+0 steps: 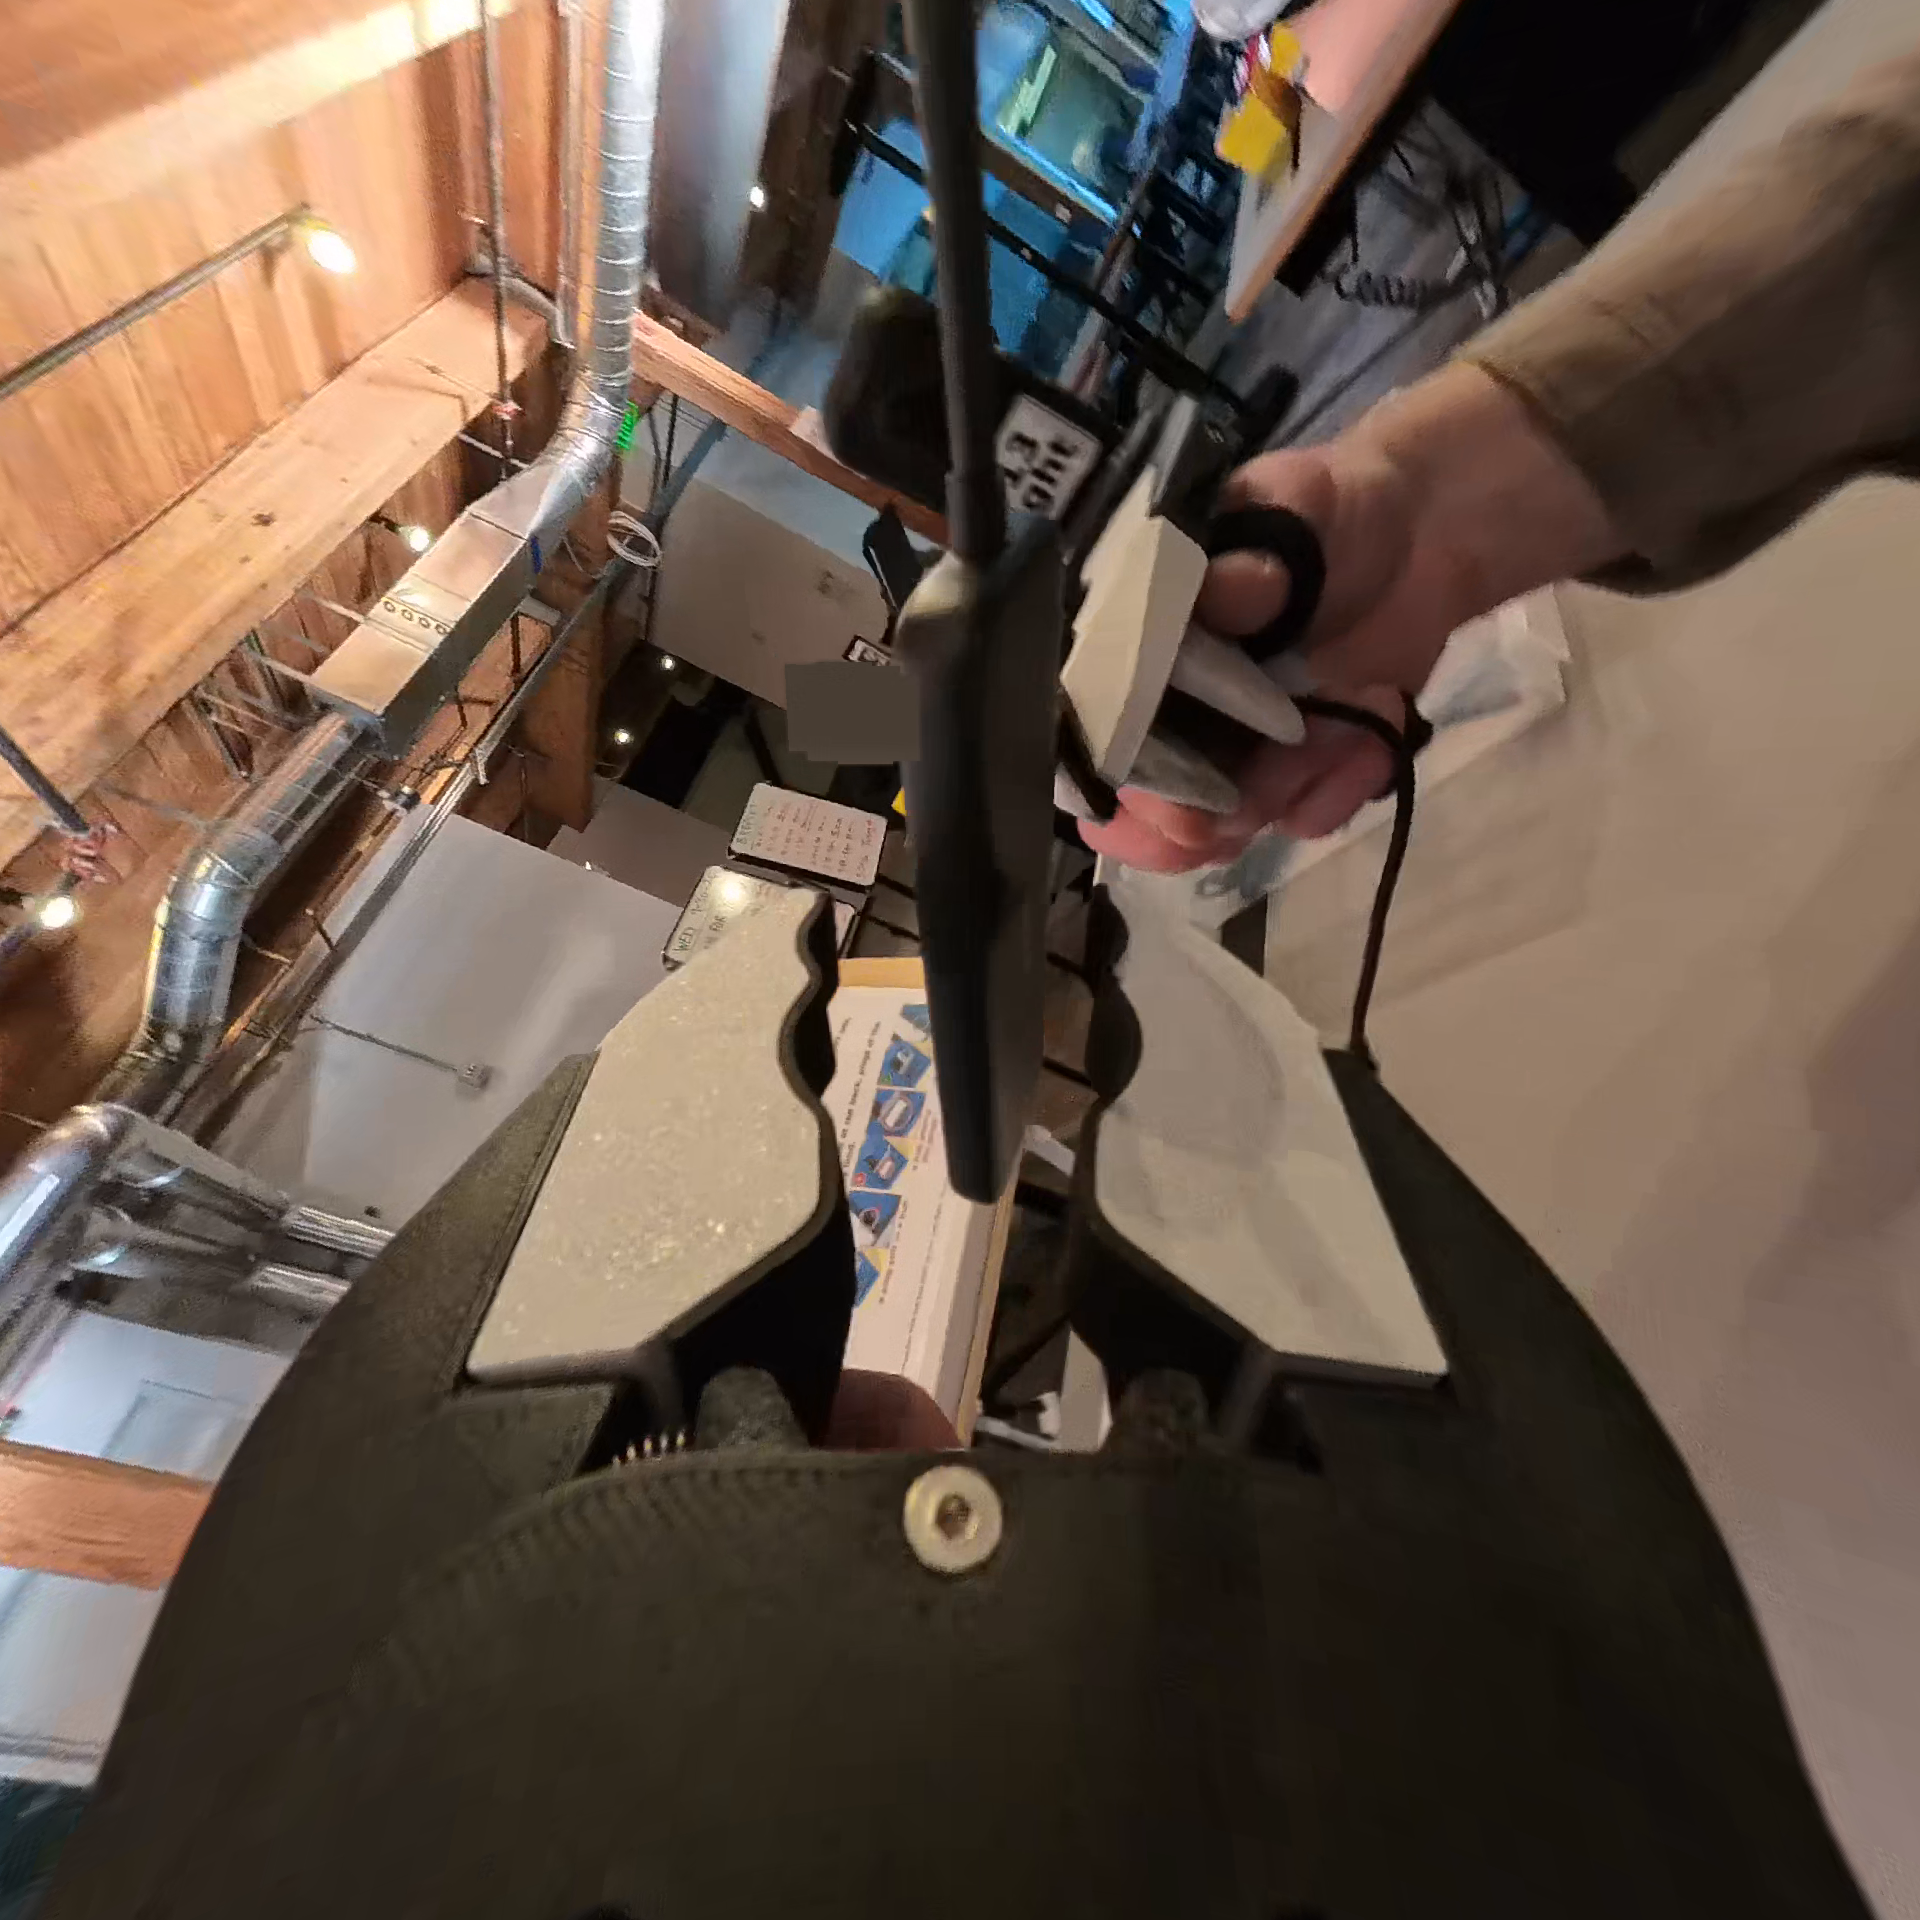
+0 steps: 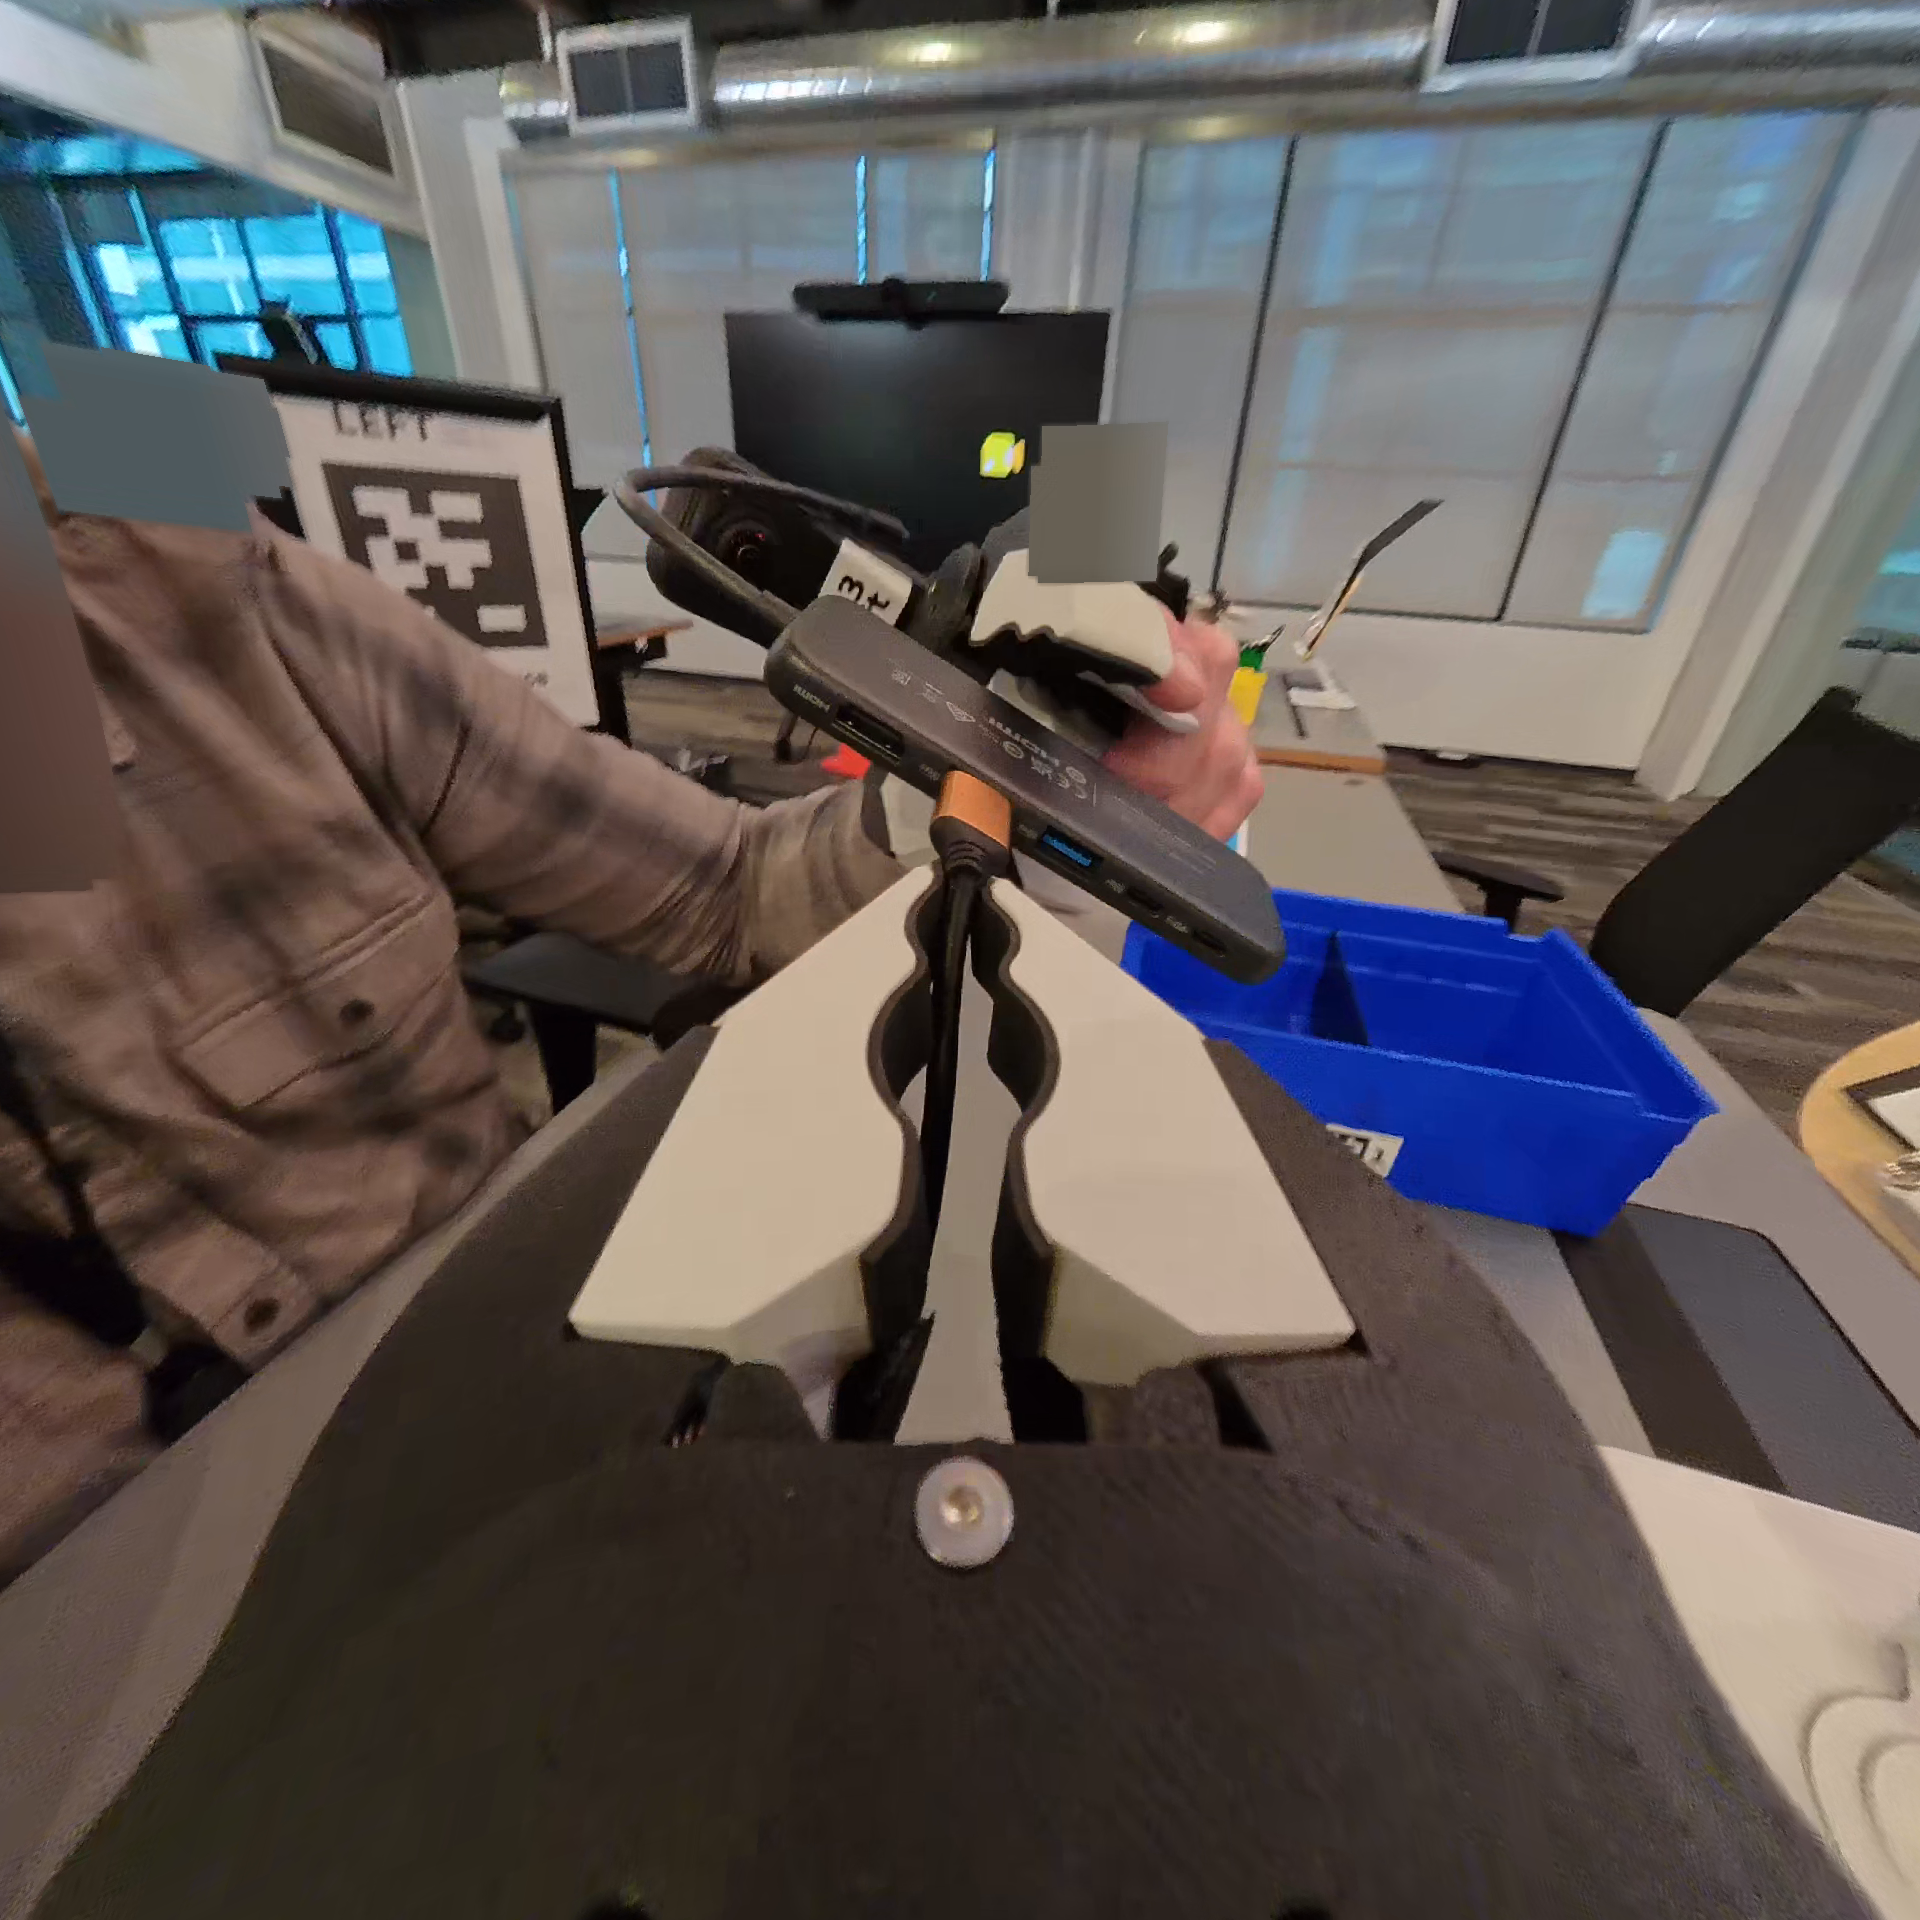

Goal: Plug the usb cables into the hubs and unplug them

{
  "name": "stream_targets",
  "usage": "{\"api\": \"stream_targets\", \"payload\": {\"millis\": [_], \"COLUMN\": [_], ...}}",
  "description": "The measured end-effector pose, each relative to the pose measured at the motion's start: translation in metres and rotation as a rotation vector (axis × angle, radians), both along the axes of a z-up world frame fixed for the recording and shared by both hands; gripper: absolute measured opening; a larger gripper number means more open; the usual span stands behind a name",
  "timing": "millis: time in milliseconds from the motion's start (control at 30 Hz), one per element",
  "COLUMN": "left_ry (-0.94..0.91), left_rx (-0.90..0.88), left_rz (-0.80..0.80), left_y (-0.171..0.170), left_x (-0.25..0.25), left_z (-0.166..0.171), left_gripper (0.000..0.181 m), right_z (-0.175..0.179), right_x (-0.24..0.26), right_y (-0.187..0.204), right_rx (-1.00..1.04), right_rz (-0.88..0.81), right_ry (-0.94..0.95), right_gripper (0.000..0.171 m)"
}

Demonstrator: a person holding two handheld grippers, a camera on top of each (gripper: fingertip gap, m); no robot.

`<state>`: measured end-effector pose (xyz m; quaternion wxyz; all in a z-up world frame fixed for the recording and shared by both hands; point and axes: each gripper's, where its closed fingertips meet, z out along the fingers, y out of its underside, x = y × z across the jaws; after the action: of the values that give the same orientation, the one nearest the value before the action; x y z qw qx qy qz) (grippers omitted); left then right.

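A dark grey USB hub (image 2: 1039, 769) is held up in the air, tilted, with its ports facing my right gripper. It lies lengthwise between the fingers of my left gripper (image 1: 971, 925), and a gap shows on each side of the hub (image 1: 982, 831). The left gripper (image 2: 1070, 644) shows behind the hub in the right wrist view. My right gripper (image 2: 961, 883) is shut on a black USB cable (image 2: 940, 1039) just under its copper-coloured plug (image 2: 971, 816), which sits in a hub port. The right gripper (image 1: 1132, 634) touches the hub's far end in the left wrist view.
A blue bin (image 2: 1455, 1091) stands on the grey table at the right, just beyond the hub. A person's plaid sleeve (image 2: 364, 831) fills the left. A black chair (image 2: 1766, 831) and a black monitor (image 2: 914, 416) stand farther back. The hub's own cable (image 2: 675, 499) loops left. The grippers are tip to tip, or close to it.
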<state>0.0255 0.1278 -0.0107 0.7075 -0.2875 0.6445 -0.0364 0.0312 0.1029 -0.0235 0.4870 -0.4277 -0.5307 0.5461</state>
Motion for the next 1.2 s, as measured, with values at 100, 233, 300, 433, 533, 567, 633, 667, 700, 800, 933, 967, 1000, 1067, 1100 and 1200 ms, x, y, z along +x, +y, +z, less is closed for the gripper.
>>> {"api": "stream_targets", "payload": {"millis": [100,233,300,433,533,567,633,667,700,800,933,967,1000,1067,1100,1200], "left_ry": [0.049,0.084,0.077,0.104,0.111,0.109,0.099,0.105,0.101,0.085,0.079,0.082,0.083,0.083,0.085,0.089], "left_rx": [0.051,0.111,0.178,0.322,0.420,0.436,0.473,0.473,0.481,0.489,0.506,0.527,0.535,0.533,0.545,0.537], "left_rz": [-0.004,0.025,0.052,0.118,0.155,0.157,0.159,0.154,0.149,0.141,0.127,0.135,0.133,0.129,0.129,0.131], "left_y": [-0.007,-0.007,-0.005,-0.002,-0.001,-0.002,-0.005,-0.006,-0.008,-0.010,-0.014,-0.013,-0.014,-0.014,-0.014,-0.013], "left_x": [0.004,0.004,0.003,0.001,0.001,0.001,0.002,0.003,0.004,0.004,0.006,0.006,0.006,0.007,0.007,0.006], "left_z": [-0.010,-0.018,-0.017,-0.016,-0.012,-0.011,-0.009,-0.010,-0.010,-0.008,-0.005,-0.004,-0.003,-0.003,-0.002,-0.003], "left_gripper": [0.026,0.013,0.013,0.013,0.013,0.013,0.013,0.013,0.013,0.013,0.013,0.013,0.013,0.013,0.013,0.013], "right_z": [-0.007,-0.009,-0.009,-0.002,0.004,0.004,0.004,0.003,0.003,0.004,0.008,0.010,0.010,0.011,0.011,0.010], "right_x": [-0.003,-0.003,-0.003,0.003,0.005,0.004,0.000,-0.002,-0.003,-0.004,-0.003,-0.002,-0.002,-0.002,-0.002,-0.003], "right_y": [-0.003,0.001,0.004,0.005,0.003,0.002,0.001,0.000,-0.001,-0.004,-0.008,-0.008,-0.009,-0.009,-0.010,-0.009], "right_rx": [0.009,0.002,-0.006,-0.024,-0.031,-0.028,-0.007,0.004,0.012,0.021,0.006,-0.003,-0.005,0.003,0.008,0.039], "right_rz": [0.016,-0.008,-0.033,-0.031,-0.017,-0.014,-0.019,-0.020,-0.020,-0.007,0.025,0.029,0.033,0.032,0.033,0.014], "right_ry": [-0.041,-0.054,-0.063,-0.029,0.012,0.017,0.028,0.028,0.027,0.037,0.074,0.081,0.083,0.087,0.085,0.079], "right_gripper": [0.000,0.001,0.001,0.016,0.024,0.023,0.019,0.018,0.016,0.014,0.013,0.014,0.013,0.013,0.013,0.013]}}
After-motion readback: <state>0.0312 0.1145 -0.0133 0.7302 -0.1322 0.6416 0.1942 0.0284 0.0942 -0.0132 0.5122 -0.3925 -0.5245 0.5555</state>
